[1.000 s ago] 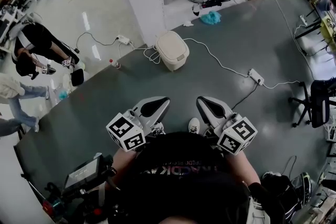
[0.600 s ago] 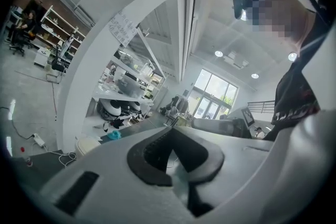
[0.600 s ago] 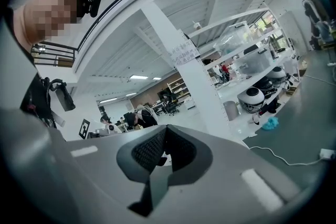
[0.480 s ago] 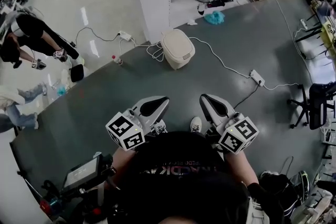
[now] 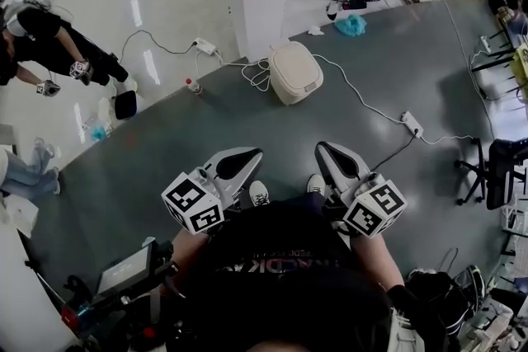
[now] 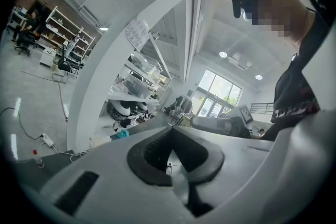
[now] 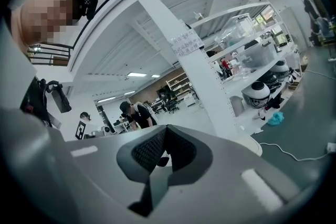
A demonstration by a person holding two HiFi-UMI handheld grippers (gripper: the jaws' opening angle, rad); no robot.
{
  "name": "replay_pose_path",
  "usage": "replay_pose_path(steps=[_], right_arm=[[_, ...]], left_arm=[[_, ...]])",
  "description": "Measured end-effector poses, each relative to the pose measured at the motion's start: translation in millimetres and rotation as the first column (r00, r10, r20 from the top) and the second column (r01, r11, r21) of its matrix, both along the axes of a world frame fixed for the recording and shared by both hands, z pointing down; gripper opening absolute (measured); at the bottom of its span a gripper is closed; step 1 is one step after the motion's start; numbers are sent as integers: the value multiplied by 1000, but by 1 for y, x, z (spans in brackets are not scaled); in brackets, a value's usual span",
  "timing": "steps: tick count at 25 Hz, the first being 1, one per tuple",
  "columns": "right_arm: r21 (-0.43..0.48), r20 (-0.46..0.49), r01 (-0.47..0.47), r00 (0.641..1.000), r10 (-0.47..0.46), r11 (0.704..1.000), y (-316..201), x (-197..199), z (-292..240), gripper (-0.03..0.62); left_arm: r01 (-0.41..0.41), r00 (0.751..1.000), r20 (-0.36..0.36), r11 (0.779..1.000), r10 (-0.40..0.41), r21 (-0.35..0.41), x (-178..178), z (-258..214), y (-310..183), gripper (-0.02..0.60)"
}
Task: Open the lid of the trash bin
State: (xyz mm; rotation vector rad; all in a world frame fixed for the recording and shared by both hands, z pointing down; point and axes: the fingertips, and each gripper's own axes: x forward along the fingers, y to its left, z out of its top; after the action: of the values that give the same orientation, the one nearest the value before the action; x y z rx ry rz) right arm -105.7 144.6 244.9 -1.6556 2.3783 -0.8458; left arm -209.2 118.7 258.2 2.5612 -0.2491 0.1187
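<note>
Holding left gripper point(image 5: 246, 154) and right gripper point(image 5: 327, 149) close in, jaws together, empty. Cream rounded plastic trash bin point(image 5: 295, 72) stands far ahead, lid down, judged beyond my reach.

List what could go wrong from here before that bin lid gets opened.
1. The white cable crosses the floor beside the trash bin; a foot could catch it on the approach.
2. The left gripper and right gripper both have their jaws shut, so they may slide off the closed, rounded lid.
3. The bin looks free-standing, so a push might shove it.
</note>
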Motion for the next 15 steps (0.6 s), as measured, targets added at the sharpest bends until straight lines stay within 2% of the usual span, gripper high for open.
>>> replay_pose_path(steps=[4,8,11,15], right_arm=[[-13,-22,31,999,-32,999,-19,5,4,8],[-14,-41,65,997,-65,998,-43,29,14,8],[-21,-46,108,993,-109,994,-61,59,27,8],[-44,-39,184,982,-186,982,-85,107,38,8]], left_arm=[[44,999,-3,999,-44,-5,-3,3,-13,0],[113,994,4,994,-113,-10,6,13,-30,0],[178,984,17,984,-178,-18,26,25,-40,0],[252,967,37,967,-251,-27,74,27,-48,0]])
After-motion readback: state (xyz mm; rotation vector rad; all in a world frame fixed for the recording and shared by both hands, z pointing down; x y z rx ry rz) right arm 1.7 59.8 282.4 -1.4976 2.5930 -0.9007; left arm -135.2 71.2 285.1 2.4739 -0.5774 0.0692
